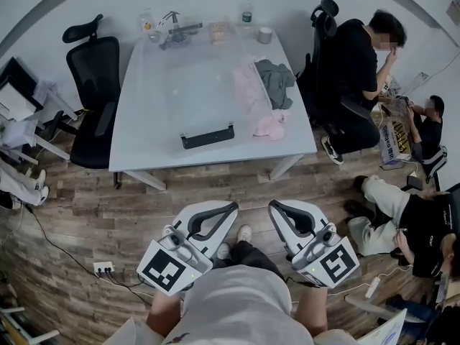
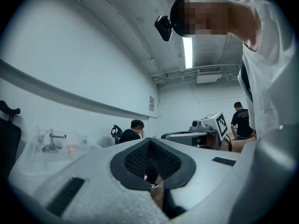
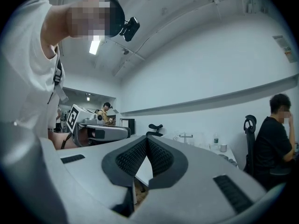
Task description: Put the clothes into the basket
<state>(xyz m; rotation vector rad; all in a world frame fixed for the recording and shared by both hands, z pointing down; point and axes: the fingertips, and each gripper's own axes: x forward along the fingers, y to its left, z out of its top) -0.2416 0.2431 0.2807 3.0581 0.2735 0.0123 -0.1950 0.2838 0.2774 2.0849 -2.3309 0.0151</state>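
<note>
On the white table (image 1: 144, 142) stands a see-through basket with a dark bar (image 1: 207, 136) along its near side. A pink garment (image 1: 267, 126) lies by the basket's right side, and I cannot tell whether part of it is inside. A grey garment (image 1: 277, 81) is bunched at the table's right edge. My left gripper (image 1: 231, 208) (image 2: 149, 141) and right gripper (image 1: 275, 208) (image 3: 147, 139) are held at waist height over the floor, well short of the table. Both are shut with nothing between their pads.
Black office chairs stand at the table's left (image 1: 97, 85) and far right (image 1: 323, 16). A person in black (image 1: 359, 70) sits at the right side, and other people (image 1: 402, 221) are on the floor at right. Bottles and a cup (image 1: 264, 34) line the far edge. A power strip (image 1: 103, 267) lies on the wooden floor.
</note>
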